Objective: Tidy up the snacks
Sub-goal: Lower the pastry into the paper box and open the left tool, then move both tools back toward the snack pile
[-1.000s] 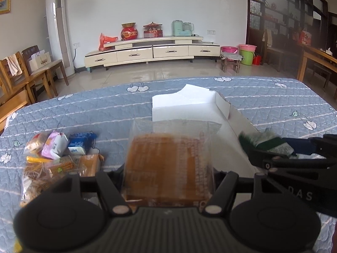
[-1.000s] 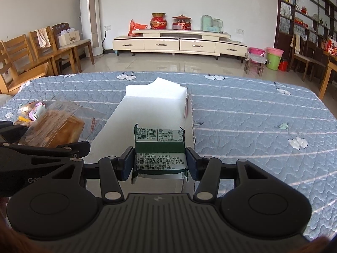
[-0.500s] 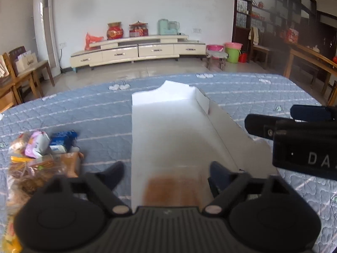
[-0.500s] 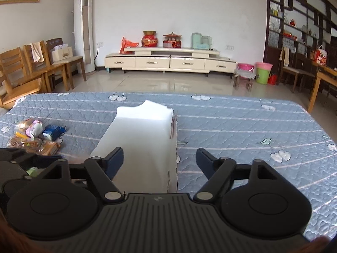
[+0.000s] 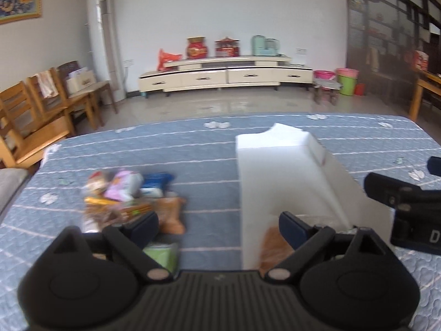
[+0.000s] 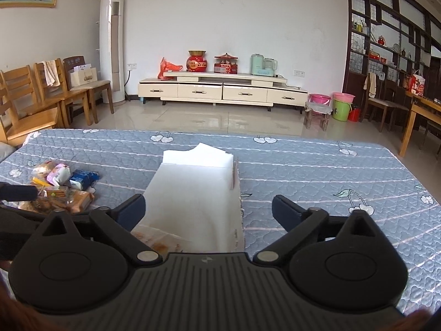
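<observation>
Quilted blue cloth with a cherry print covers the worktop [image 6: 317, 171], and a living room with a long cream cabinet and wooden chairs fills the background. A white box [image 6: 198, 190] lies open at the centre of the right wrist view, reaching from mid-frame down to the lower edge. At its near end a clear-wrapped brown snack [image 5: 273, 245] shows, seen at lower centre-right of the left wrist view.

Remaining snacks sit in a pile [image 6: 60, 187] at the left of the right wrist view, just beside the box; the same pile is blurred at centre-left of the left wrist view. It holds a pink packet [image 6: 58, 174], a blue packet [image 6: 82, 178] and several brown, film-wrapped pieces.

The left gripper [image 5: 219, 226] has its fingers spread and still widening, with nothing between them. The right gripper [image 6: 208, 211] is likewise released and opening, empty, above the box.

These snacks look light and soft. Their film wrappers are probably slippery and will crinkle, and the bread-like pieces would likely squash under a hard pinch. A sensible hold is across the narrow width of one packet, at its firmer middle and not on the loose sealed ends, closing only until the wrapper stops sliding. Picking from the edge of the pile should avoid dragging neighbours along.
</observation>
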A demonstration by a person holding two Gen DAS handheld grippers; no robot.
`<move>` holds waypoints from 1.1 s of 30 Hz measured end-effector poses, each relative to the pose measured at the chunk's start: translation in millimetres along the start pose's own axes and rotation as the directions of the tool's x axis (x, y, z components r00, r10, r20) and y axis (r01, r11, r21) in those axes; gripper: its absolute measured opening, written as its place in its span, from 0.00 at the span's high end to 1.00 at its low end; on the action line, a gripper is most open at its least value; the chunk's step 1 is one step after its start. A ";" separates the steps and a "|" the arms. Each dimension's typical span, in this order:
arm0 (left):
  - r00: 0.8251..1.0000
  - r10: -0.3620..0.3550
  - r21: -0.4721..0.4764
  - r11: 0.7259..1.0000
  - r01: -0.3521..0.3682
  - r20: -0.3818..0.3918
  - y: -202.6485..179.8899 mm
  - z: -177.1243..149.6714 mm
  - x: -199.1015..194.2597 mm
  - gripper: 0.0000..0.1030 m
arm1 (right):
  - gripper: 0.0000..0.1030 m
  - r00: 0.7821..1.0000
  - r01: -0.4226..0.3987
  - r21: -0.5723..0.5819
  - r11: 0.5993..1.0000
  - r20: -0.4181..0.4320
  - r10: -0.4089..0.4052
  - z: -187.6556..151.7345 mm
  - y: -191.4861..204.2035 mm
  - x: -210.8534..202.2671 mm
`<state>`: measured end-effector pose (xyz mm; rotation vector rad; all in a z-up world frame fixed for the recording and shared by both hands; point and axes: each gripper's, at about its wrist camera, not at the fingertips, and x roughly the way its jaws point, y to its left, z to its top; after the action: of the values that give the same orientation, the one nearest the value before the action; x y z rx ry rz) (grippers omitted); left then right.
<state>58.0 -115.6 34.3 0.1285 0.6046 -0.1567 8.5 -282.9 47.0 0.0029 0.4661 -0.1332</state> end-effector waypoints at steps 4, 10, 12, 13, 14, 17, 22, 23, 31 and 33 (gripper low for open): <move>0.999 0.044 -0.014 0.999 -0.044 0.005 16.1 -2.6 -9.6 0.09 | 0.00 1.000 -0.016 -0.017 1.000 0.010 0.016 0.9 11.5 -6.9; 0.997 0.077 -0.033 0.997 -0.077 0.018 33.1 -7.1 -19.9 0.09 | 0.00 0.999 -0.047 -0.036 0.998 0.003 0.048 -0.3 26.8 -9.9; 0.996 0.086 -0.033 0.996 -0.085 0.021 36.7 -8.1 -21.5 0.09 | 0.00 0.999 -0.053 -0.046 0.998 -0.002 0.053 -1.3 32.1 -10.7; 0.996 0.090 -0.034 0.995 -0.089 0.022 38.7 -8.8 -22.5 0.09 | 0.00 0.998 -0.055 -0.051 0.997 -0.004 0.055 -1.9 33.9 -11.6; 0.995 0.093 -0.036 0.995 -0.092 0.023 40.5 -9.4 -23.3 0.09 | 0.00 0.998 -0.059 -0.054 0.997 -0.005 0.059 -2.4 36.1 -12.0; 0.995 0.096 -0.044 0.994 -0.095 0.025 46.0 -11.1 -24.7 0.09 | 0.00 0.997 -0.072 -0.064 0.995 -0.012 0.072 -3.3 42.6 -14.2; 0.994 0.108 -0.052 0.993 -0.106 0.027 55.6 -15.6 -28.8 0.09 | 0.00 0.996 -0.092 -0.082 0.992 -0.018 0.091 -3.5 52.4 -17.0; 0.994 0.110 -0.054 0.993 -0.108 0.027 57.4 -16.1 -29.2 0.09 | 0.00 0.995 -0.095 -0.086 0.992 -0.019 0.094 -3.6 54.3 -17.3; 0.992 0.126 -0.072 0.990 -0.125 0.020 71.6 -21.8 -32.3 0.09 | 0.00 0.992 -0.126 -0.117 0.985 -0.023 0.124 -5.7 72.3 -22.8; 0.991 0.132 -0.078 0.988 -0.130 0.019 75.4 -23.3 -33.3 0.09 | 0.00 0.991 -0.133 -0.125 0.983 -0.025 0.131 -6.0 77.3 -23.1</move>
<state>31.9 -34.2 40.1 0.0920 0.5755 -0.0080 -4.7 -203.2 49.8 -0.0896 0.4889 0.0272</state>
